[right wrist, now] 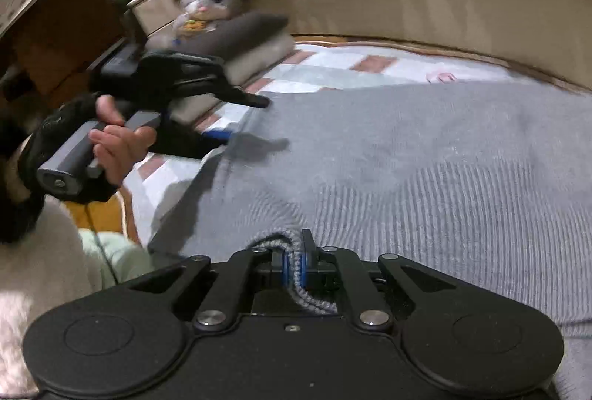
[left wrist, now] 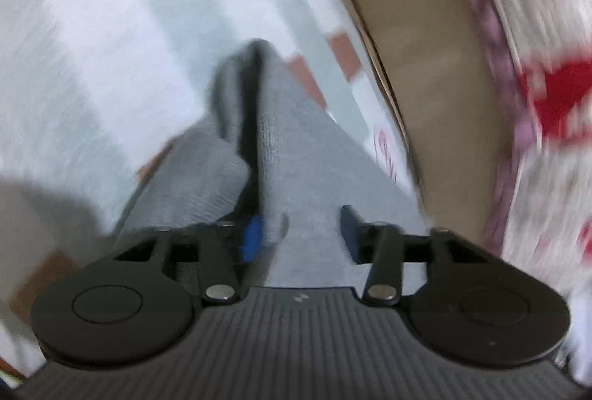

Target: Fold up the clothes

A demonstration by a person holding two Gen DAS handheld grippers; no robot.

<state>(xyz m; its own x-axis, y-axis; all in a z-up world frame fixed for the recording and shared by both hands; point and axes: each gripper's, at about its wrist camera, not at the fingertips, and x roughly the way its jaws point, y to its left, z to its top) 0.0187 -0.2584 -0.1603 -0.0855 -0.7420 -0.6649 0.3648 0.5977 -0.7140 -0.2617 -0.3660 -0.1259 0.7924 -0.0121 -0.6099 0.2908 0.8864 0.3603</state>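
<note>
Right gripper (right wrist: 292,268) fingers clenched on grey sweater (right wrist: 407,155) hem; left gripper (left wrist: 301,233) fingers apart, sweater fold between.

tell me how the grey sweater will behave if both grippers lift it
The sweater looks like soft ribbed knit, so it will probably sag and drape rather than hold shape. Its hem already bunches in the right gripper, which suggests it will stretch there. It seems unlikely to slip, since the knit looks coarse.

The black right gripper (right wrist: 292,266) pinches grey knitted cloth (right wrist: 407,148); the left hand (right wrist: 118,144) holds the black left gripper (left wrist: 300,233), its 2 fingers apart.
</note>
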